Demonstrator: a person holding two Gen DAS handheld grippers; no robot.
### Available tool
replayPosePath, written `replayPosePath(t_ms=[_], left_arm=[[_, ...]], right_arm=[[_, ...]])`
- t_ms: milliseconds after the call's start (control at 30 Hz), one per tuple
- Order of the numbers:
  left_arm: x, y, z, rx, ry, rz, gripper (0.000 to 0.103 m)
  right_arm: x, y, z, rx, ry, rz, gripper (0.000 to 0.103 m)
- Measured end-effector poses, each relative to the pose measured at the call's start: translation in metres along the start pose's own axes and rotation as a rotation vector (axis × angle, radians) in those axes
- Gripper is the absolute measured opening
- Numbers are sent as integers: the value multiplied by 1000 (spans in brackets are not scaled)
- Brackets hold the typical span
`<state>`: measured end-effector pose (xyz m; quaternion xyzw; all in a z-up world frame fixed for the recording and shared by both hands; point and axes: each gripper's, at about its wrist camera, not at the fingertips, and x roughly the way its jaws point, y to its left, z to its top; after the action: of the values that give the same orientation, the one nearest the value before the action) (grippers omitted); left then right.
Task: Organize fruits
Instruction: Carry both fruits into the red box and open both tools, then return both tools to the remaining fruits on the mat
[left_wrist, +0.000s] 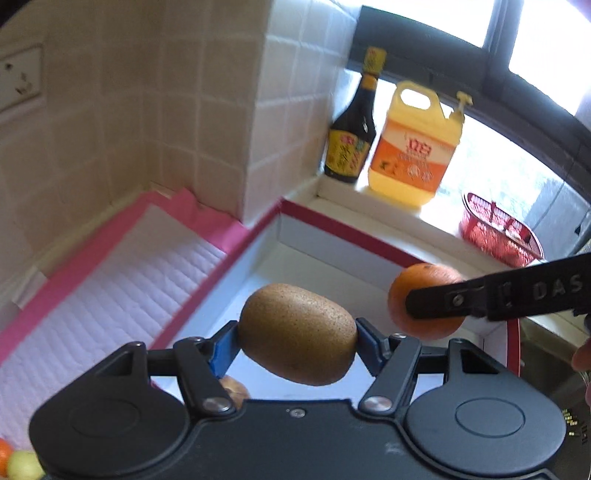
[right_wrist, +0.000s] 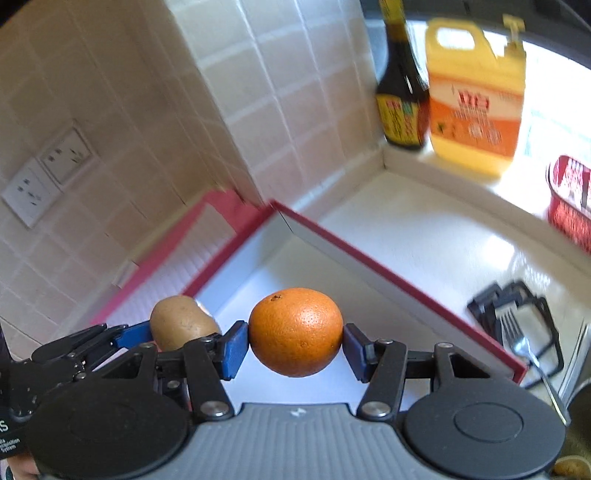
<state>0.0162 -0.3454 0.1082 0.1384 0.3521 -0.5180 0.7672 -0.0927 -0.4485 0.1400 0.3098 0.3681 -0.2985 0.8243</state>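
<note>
- The kiwi (left_wrist: 297, 334) is pinched end to end between the blue pads of the left tongs (left_wrist: 297, 339), held in the air above the open white box (left_wrist: 332, 236), over the near part of its floor.
- The orange (right_wrist: 296, 331) is pinched at its two sides by the right tongs (right_wrist: 296, 338), also in the air over the box, just right of the kiwi and not touching it.
- In the left wrist view the orange (left_wrist: 424, 301) shows partly behind a black finger of the right tongs (left_wrist: 443, 304).
- The box has a red-edged rim; its far wall stands near the tiled corner and its right wall runs toward the near right. The white floor inside is bare under both fruits, with open room toward the far wall.
- The kiwi is brown, oval and finely speckled; the orange is round, pitted, with a dark stem mark on top.
- Left of the box lies a white quilted mat (left_wrist: 92, 314) with a pink border.
- On the far ledge stand a dark sauce bottle (left_wrist: 351, 144) and a yellow detergent jug (left_wrist: 417, 147) just beside each other; a red basket (left_wrist: 498, 232) sits to their right.
- A fork (right_wrist: 517, 336) lies on a black rack on the table, right of the box.
- More fruit at the near left is cut off, and another piece is mostly hidden under the left tongs; the far things are blurred.
</note>
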Motion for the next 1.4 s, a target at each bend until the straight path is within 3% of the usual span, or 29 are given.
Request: replayPosePath(t_ms=[400,500,600,933,1400], left_arm=[[18,-6,-8,25,54,-18,80],[8,-6,-4,29,11,-13,81],[-3,-3,0,13,-5,-6,81],[-73,12,-5,-21,-114,71,81],[-205,65,-59,-175,-248,323,81]], right_arm=[[24,-10,-10,42,91,-25,60],[17,-10,-8,50,63,-20,68],[3,-9,-4,43,14,-29,67],[-18,18,-1,-19,-12,33,67],[-46,110,-12,-217,-26,222,67]])
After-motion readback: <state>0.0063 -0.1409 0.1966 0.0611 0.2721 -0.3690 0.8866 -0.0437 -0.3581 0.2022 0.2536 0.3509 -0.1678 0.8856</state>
